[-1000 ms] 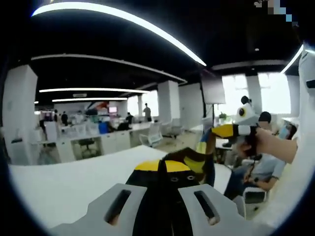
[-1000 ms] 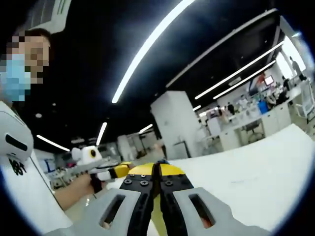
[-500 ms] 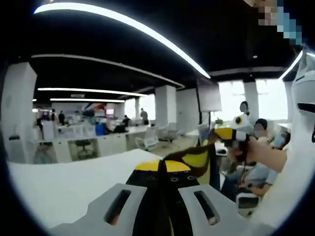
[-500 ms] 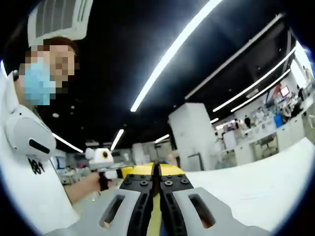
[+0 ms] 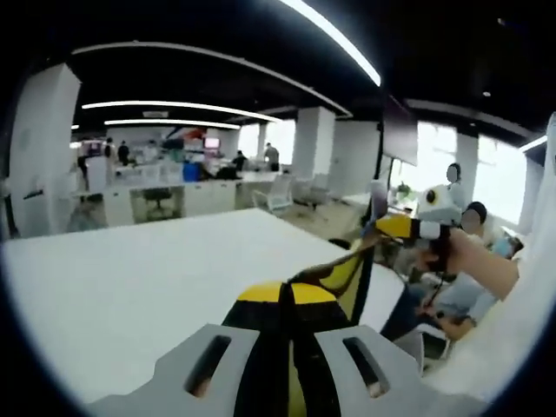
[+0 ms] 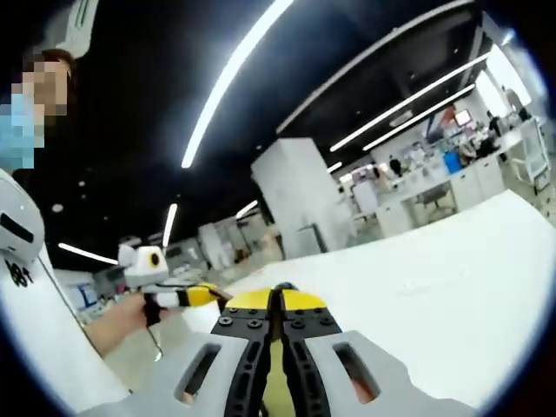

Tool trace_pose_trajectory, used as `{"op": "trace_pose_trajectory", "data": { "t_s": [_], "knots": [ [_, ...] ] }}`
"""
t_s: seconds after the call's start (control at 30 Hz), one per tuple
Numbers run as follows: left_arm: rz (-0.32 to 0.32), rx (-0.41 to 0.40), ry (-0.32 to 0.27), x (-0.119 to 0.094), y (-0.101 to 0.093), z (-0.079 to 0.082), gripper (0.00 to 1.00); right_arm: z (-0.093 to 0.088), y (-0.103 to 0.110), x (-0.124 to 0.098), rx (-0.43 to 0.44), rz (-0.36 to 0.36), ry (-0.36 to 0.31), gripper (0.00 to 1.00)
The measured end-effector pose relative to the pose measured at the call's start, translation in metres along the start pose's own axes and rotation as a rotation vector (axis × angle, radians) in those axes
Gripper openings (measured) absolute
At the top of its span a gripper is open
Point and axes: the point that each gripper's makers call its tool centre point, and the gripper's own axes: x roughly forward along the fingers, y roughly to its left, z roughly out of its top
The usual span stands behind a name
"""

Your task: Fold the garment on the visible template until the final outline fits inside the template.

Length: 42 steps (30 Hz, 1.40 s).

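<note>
Jaws of both the left gripper (image 5: 291,304) and right gripper (image 6: 276,306) clamp the garment (image 5: 347,271), lifted above the white surface (image 5: 130,295); folding looks barely begun.

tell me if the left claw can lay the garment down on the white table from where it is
Probably yes. The left claw is shut on the dark-and-yellow garment, held up in the air, and the white table lies bare just beyond it. The right claw grips the garment too, so both must lower together.
</note>
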Motion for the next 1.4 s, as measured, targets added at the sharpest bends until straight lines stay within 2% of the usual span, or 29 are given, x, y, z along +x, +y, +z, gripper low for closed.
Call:
{"op": "trace_pose_trajectory", "data": {
  "t_s": [0.37, 0.53, 0.67, 0.87, 0.93, 1.03, 1.4],
  "knots": [
    [0.009, -0.002, 0.006, 0.018, 0.019, 0.003, 0.0, 0.003, -0.02, 0.019, 0.019, -0.013, -0.002, 0.03],
    [-0.011, -0.078, 0.016, 0.035, 0.034, -0.005, 0.0, -0.002, -0.035, 0.026, 0.037, -0.033, 0.002, 0.03],
    [-0.021, -0.102, 0.029, 0.047, 0.044, -0.009, 0.0, -0.005, -0.05, 0.033, 0.053, -0.052, 0.006, 0.03],
    [-0.027, -0.122, 0.043, 0.064, 0.057, -0.012, 0.0, -0.007, -0.07, 0.045, 0.068, -0.069, 0.021, 0.03],
    [-0.03, -0.127, 0.047, 0.07, 0.052, -0.012, 0.0, -0.008, -0.074, 0.047, 0.07, -0.073, 0.023, 0.03],
    [-0.03, -0.136, 0.055, 0.077, 0.059, -0.015, 0.0, -0.009, -0.082, 0.052, 0.079, -0.076, 0.026, 0.03],
    [-0.025, -0.175, 0.085, 0.098, 0.083, -0.025, 0.0, -0.025, -0.11, 0.072, 0.126, -0.102, 0.057, 0.03]
  ]
}}
